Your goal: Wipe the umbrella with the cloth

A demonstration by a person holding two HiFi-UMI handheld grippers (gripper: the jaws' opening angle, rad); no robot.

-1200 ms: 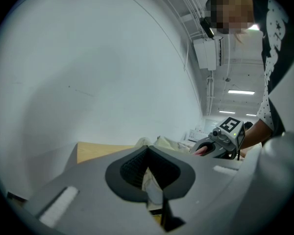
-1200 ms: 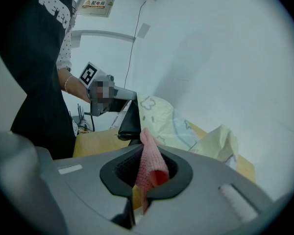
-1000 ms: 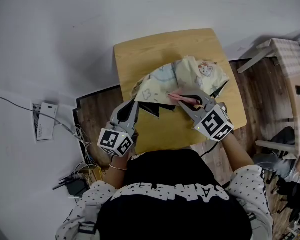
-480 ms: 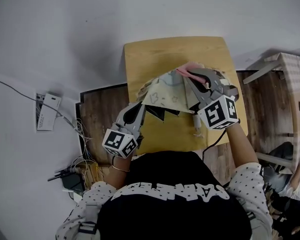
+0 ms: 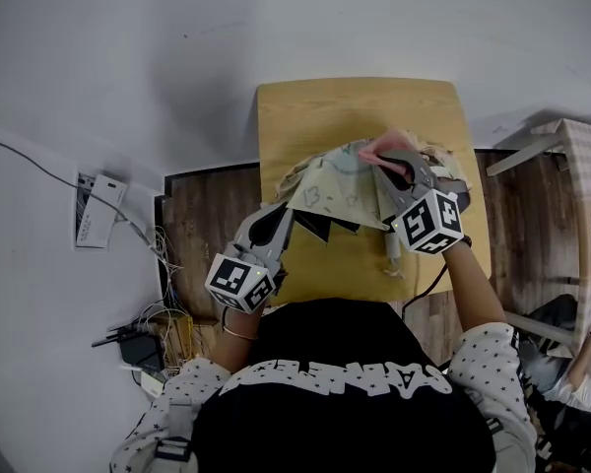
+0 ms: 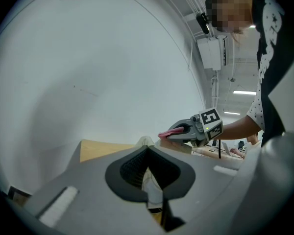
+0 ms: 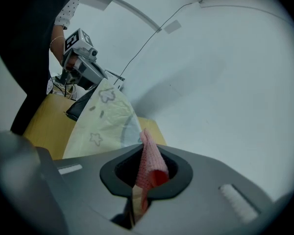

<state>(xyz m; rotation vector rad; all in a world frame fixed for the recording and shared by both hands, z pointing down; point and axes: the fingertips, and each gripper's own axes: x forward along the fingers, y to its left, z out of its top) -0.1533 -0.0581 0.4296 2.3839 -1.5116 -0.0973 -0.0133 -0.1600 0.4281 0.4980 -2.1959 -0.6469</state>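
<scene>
A pale yellow printed umbrella [image 5: 337,183] lies partly spread on the small wooden table [image 5: 325,111]. My left gripper [image 5: 284,217] is shut on the canopy's near left edge, and the pale fabric [image 6: 152,182] shows pinched between its jaws. My right gripper [image 5: 376,158] is shut on a pink cloth [image 5: 378,147] and holds it against the top of the canopy, toward its far right side. In the right gripper view the folded pink cloth [image 7: 149,166] sticks up from the shut jaws, with the umbrella [image 7: 108,124] and left gripper [image 7: 85,71] beyond. The left gripper view shows the right gripper [image 6: 172,132] carrying the cloth.
The table stands against a white wall. A power strip [image 5: 95,213] and tangled cables [image 5: 153,338] lie on the floor at the left. A wooden bench [image 5: 583,200] stands to the right, with another person [image 5: 583,368] near the right edge.
My right gripper has carried the pink cloth across the canopy from its near edge toward the far side, rolling as it went. The left gripper has kept its hold in place.
</scene>
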